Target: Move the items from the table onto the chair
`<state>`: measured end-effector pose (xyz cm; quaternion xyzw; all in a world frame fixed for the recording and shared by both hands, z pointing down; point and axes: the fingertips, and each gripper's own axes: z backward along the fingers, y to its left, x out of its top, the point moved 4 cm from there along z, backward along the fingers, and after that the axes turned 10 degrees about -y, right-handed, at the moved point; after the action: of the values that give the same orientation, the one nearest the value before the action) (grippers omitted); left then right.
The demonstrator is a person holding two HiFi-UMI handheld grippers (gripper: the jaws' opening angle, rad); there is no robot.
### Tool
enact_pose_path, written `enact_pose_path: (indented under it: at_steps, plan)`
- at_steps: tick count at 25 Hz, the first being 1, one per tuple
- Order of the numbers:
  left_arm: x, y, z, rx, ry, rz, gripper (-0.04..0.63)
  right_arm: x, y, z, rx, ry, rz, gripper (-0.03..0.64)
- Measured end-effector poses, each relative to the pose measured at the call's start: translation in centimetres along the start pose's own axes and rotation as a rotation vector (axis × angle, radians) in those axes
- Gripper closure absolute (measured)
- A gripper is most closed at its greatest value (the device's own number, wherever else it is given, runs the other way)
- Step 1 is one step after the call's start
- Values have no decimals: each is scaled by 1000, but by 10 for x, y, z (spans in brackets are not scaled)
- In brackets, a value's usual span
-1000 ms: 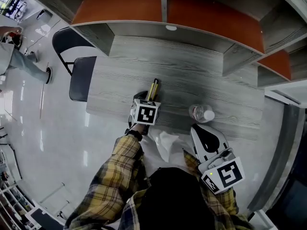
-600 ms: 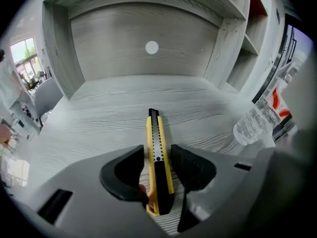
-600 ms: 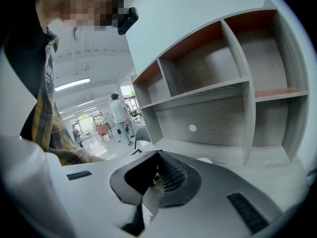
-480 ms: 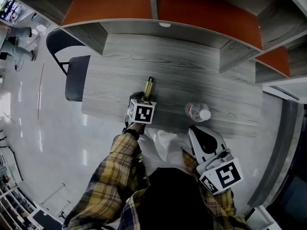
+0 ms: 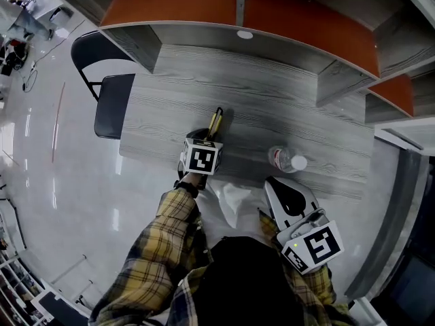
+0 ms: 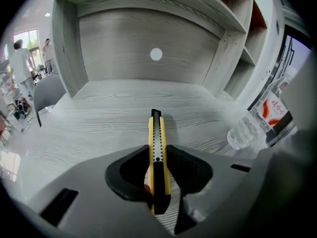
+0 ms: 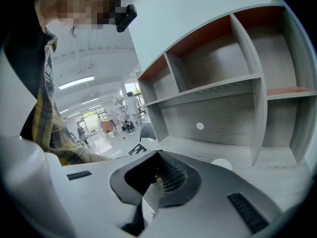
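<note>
Judging from the layout, the task is reckoned barely begun: both items are still carried by the desk (image 5: 272, 87), and nothing is seen on the chair (image 5: 112, 104). The water bottle (image 5: 285, 160) is left lying untouched. The utility knife (image 5: 216, 122), flat on the desk, is clamped by the left claw (image 6: 158, 150), whose jaws have just been closing; the right claw (image 7: 157, 157) is closed on nothing.
</note>
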<state>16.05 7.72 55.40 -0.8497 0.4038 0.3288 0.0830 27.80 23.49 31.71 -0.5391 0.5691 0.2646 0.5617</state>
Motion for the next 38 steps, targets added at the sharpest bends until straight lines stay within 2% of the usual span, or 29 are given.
enact_pose_path:
  at_steps: [4, 9, 16, 20, 25, 29, 33, 38]
  plan:
    - [12, 16, 17, -2, -62, 50, 480, 0, 9, -18, 46, 12, 5, 600]
    - [32, 59, 61, 20, -146, 145, 480, 11, 33, -51, 123, 20, 27, 600]
    - [42, 161, 114, 80, -222, 216, 480, 17, 76, -119, 184, 28, 58, 600]
    - [42, 237, 141, 108, -237, 230, 480, 17, 107, -170, 176, 32, 62, 600]
    - [32, 328, 160, 128, -218, 222, 480, 4, 150, -234, 125, 47, 26, 600]
    - [12, 402, 145, 142, -164, 200, 480, -20, 173, -291, 102, 79, -8, 600]
    - [-27, 452, 126, 146, -80, 203, 480, -37, 190, -338, 89, 136, -13, 600]
    - [-74, 493, 70, 142, -10, 236, 480, -63, 191, -405, 89, 182, -39, 600]
